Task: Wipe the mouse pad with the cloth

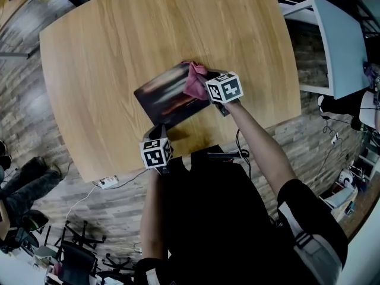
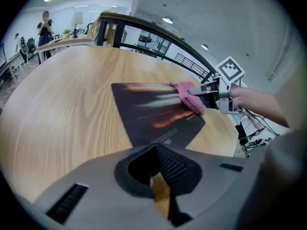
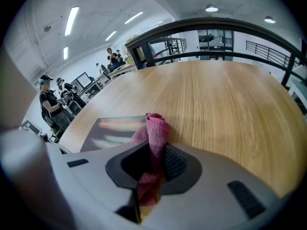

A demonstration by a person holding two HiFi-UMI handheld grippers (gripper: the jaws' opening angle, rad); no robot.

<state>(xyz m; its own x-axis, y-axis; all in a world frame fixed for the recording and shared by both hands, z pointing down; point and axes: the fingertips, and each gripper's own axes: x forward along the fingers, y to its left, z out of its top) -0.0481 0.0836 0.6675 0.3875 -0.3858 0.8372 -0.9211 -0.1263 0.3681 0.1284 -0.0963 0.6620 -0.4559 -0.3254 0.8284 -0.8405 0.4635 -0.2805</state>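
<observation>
A dark mouse pad [image 1: 166, 94] with orange and white streaks lies at the near middle of the round wooden table [image 1: 119, 40]. My right gripper [image 1: 206, 79] is shut on a pink cloth [image 1: 195, 81], which rests on the pad's far right corner. In the right gripper view the cloth [image 3: 156, 128] stands up between the jaws of that gripper [image 3: 154, 147], with the pad [image 3: 112, 131] to its left. My left gripper [image 1: 159, 130] sits at the pad's near corner, jaws closed to a thin slit on the pad's edge [image 2: 156, 140]. The left gripper view also shows the cloth [image 2: 189, 96] and the right gripper [image 2: 208, 94].
The table's front edge runs just behind the left gripper. A power strip [image 1: 108, 181] and cables lie on the floor below. Chairs [image 1: 77, 254] stand at the lower left, a white desk [image 1: 341, 46] at the right. People [image 3: 50, 104] stand far off.
</observation>
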